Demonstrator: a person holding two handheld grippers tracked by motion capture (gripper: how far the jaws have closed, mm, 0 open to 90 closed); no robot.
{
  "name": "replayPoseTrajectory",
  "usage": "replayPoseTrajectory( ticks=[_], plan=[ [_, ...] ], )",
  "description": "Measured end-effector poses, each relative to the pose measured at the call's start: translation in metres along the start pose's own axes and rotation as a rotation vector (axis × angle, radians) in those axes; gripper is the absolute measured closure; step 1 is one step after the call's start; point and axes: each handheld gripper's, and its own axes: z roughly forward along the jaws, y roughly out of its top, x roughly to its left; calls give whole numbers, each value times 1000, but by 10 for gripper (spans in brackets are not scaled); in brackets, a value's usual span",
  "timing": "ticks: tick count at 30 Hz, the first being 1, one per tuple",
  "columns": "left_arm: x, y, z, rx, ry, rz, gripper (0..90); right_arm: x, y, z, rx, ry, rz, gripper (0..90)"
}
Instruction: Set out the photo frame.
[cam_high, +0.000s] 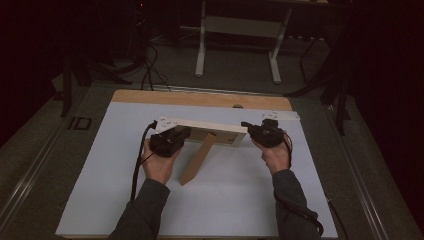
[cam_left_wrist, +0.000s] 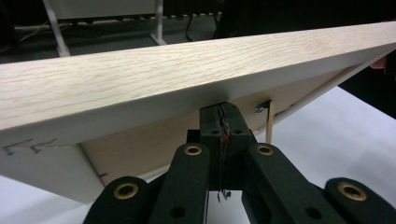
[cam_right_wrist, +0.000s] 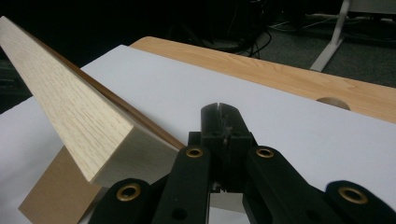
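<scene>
A light wooden picture frame (cam_high: 205, 126) stands tilted on the white mat (cam_high: 225, 200), propped by its brown back stand (cam_high: 196, 162). I am behind it, looking at its back. My left gripper (cam_high: 184, 132) is shut, its tips against the frame's back panel (cam_left_wrist: 154, 144) just under the top rail (cam_left_wrist: 177, 74). My right gripper (cam_high: 246, 125) is also shut, just off the frame's right end. In the right gripper view the shut right gripper (cam_right_wrist: 219, 111) sits beside the frame's end face (cam_right_wrist: 126, 158) with nothing between its jaws, above the brown stand (cam_right_wrist: 51, 196).
The mat lies on a wooden table (cam_high: 200, 97) with a round hole (cam_right_wrist: 332, 102) near its far edge. Beyond the table are white desk legs (cam_high: 201, 50) and cables (cam_high: 150, 70) on a dark floor. Bare mat stretches ahead of the frame and toward me.
</scene>
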Motion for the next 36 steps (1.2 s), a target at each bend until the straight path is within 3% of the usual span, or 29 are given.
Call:
replayPoseTrajectory(
  ticks=[36],
  plan=[
    [-21, 7, 21, 37, -54, 33, 900, 11, -1, -4, 6, 65, -56, 897]
  ],
)
